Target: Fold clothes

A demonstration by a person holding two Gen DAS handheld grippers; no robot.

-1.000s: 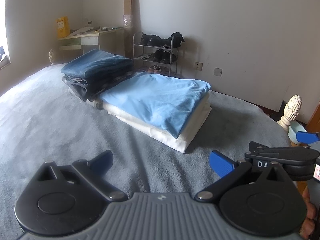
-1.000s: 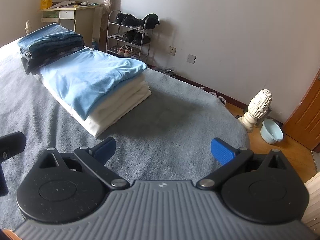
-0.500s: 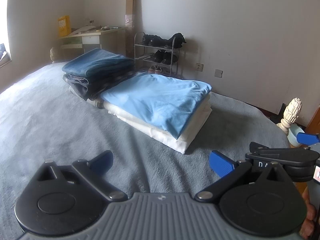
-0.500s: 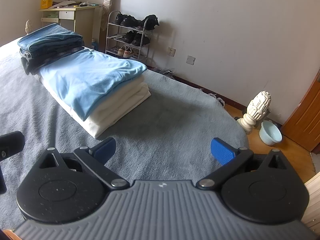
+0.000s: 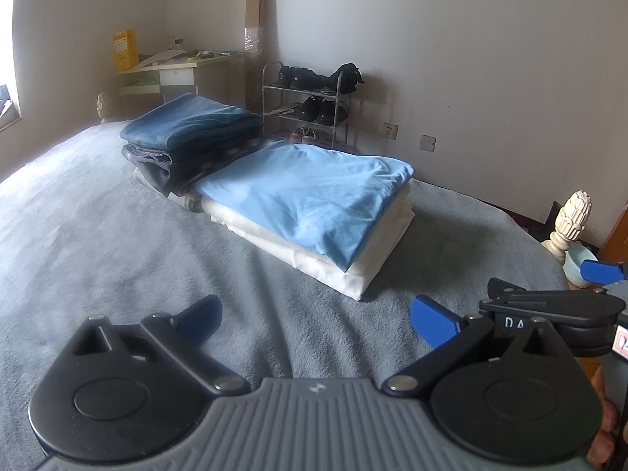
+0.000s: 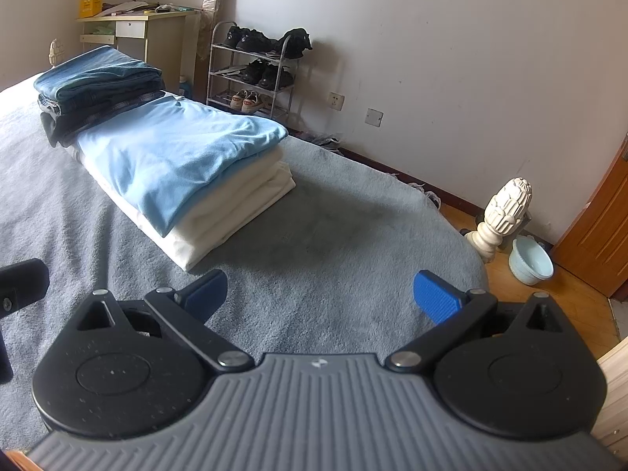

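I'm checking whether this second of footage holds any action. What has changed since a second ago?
Almost nothing. Both views shift very slightly, so the hand-held grippers barely drifted. The left hand-held gripper and right hand-held gripper stay open and empty above the grey blanket. The light blue shirt and folded jeans lie untouched.

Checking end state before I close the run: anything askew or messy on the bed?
Nothing stands out. The light blue shirt lies flat on the folded white stack, the jeans pile sits neatly behind it, and both grippers, left and right, are open and empty over the blanket.
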